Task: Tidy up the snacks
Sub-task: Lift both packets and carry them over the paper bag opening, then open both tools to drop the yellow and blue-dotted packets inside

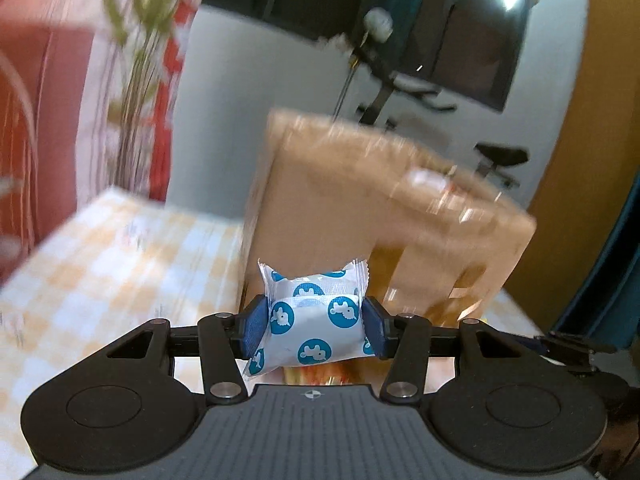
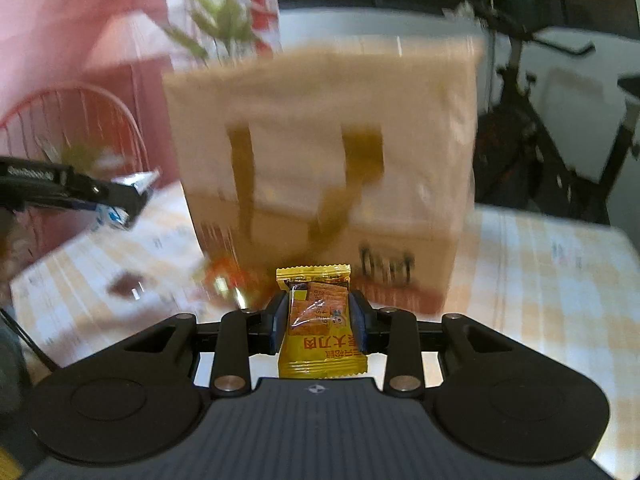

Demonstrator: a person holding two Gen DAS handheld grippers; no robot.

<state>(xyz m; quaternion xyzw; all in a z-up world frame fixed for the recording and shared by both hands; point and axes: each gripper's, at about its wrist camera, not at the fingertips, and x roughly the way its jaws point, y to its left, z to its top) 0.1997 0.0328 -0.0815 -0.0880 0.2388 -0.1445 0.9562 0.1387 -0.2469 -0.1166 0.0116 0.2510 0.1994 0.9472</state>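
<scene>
Checked tablecloth (image 2: 540, 280) carries a brown paper bag (image 2: 320, 152); before it, left gripper (image 1: 314, 322) clamps a white-blue snack packet (image 1: 316, 320), right gripper (image 2: 319, 322) clamps a yellow snack packet (image 2: 320, 332).

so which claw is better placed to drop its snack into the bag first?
Right, probably. The right claw squarely faces the bag, holding the yellow packet. The left claw, holding the white-and-blue packet, faces the bag's corner. Both sit below the rim.
</scene>
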